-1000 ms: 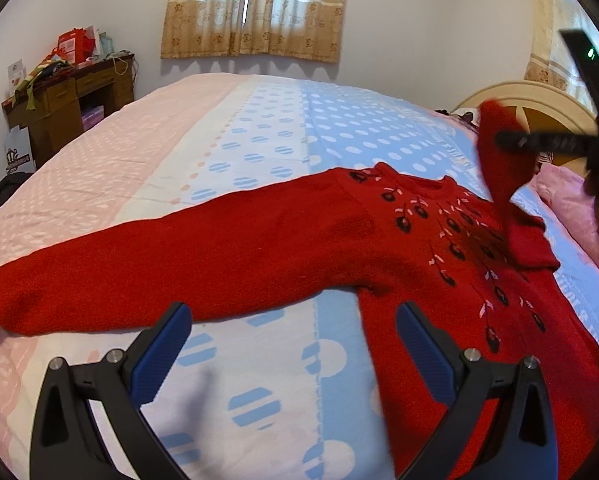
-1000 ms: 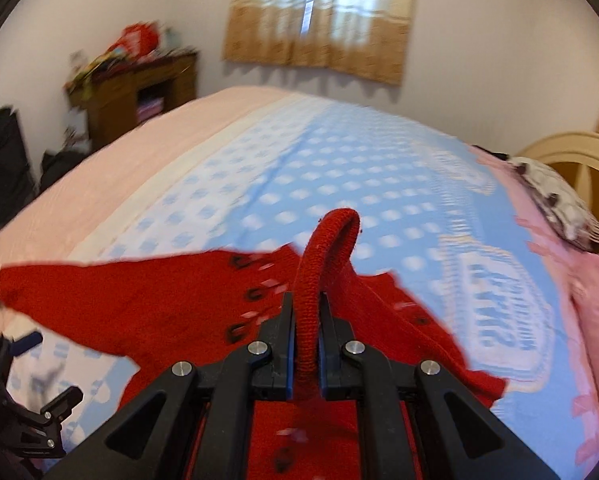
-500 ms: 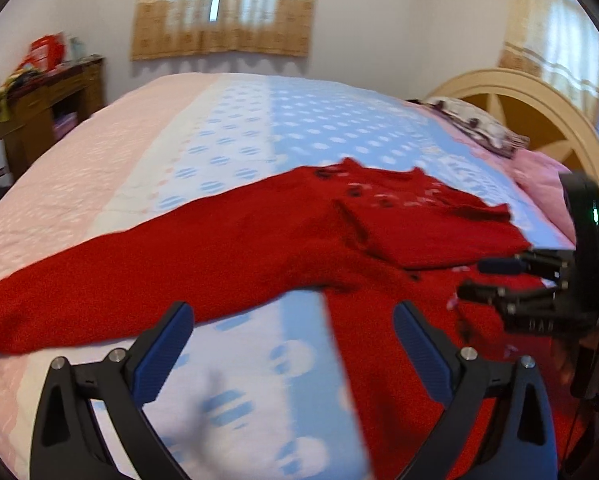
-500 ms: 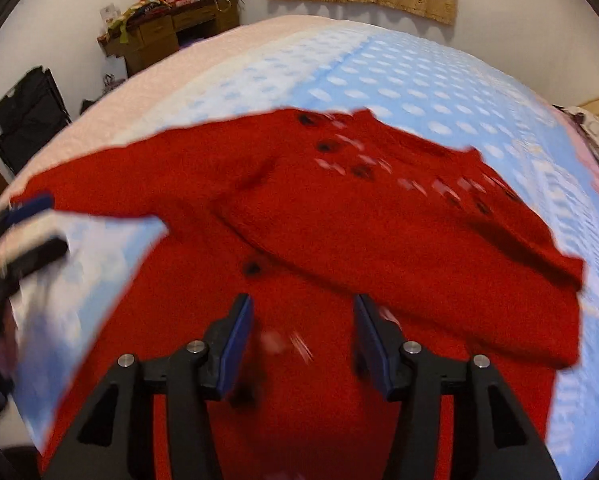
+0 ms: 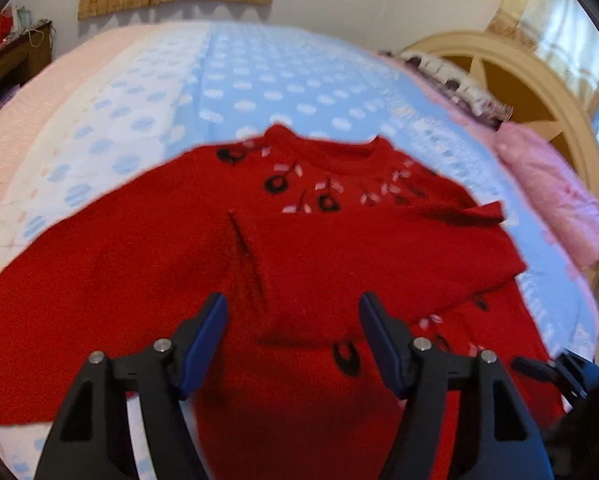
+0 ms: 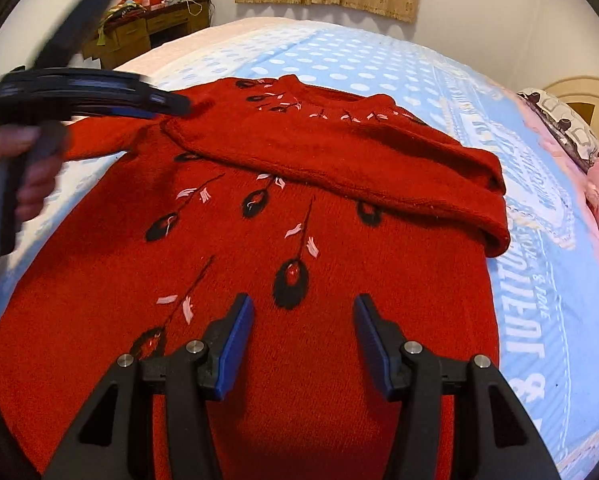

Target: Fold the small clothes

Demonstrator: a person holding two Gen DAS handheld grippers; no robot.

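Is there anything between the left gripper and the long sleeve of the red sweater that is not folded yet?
Nothing visible stands in the way. The left gripper, jaws open, hovers over the red sweater; the unfolded sleeve lies flat on the bed to its left, with only bare knit between.

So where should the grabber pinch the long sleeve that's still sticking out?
Probably at the cuff end of the outstretched sleeve, coming from the left with the left gripper. That sleeve lies flat and unfolded on the bed, while the other sleeve is already folded across the sweater.
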